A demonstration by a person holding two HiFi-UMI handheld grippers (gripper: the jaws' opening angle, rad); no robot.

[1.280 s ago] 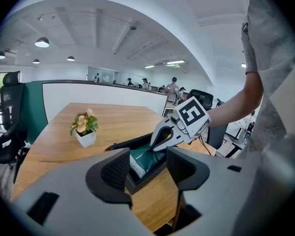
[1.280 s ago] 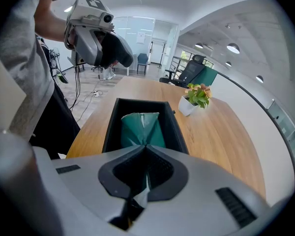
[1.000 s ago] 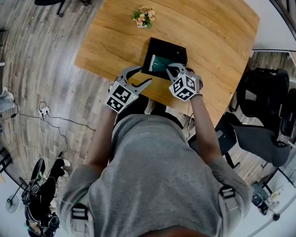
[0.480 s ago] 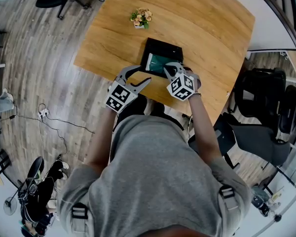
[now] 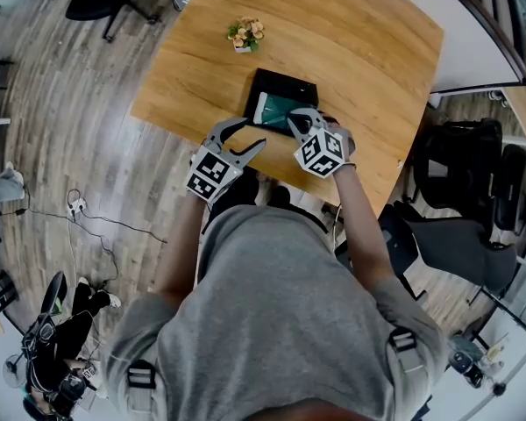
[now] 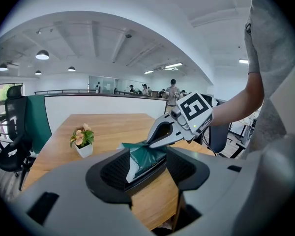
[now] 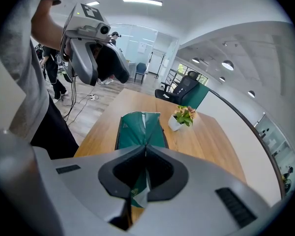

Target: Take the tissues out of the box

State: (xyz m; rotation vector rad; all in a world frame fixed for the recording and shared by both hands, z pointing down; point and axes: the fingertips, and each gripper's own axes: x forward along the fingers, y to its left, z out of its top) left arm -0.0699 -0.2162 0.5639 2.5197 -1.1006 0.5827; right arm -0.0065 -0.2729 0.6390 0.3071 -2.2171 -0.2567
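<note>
Head view: little has altered over the last second. The right gripper [image 5: 292, 123] is kept at the near edge of the box [image 5: 285, 83], on the green pack [image 5: 276, 110]. The left gripper [image 5: 244, 136] is held just beside the box.

Left gripper view: its jaws are seen apart, with nothing gripped.

Right gripper view: the jaws are pressed together on the pack's wrapper, which is drawn up into a peak. The pack is judged to be still in the box, so the lift remains to be made.

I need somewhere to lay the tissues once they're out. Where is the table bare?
The table is bare beyond the black box and right of the flower pot, to its far edge. Crowded near edge: box, tissue pack, left gripper, right gripper.
</note>
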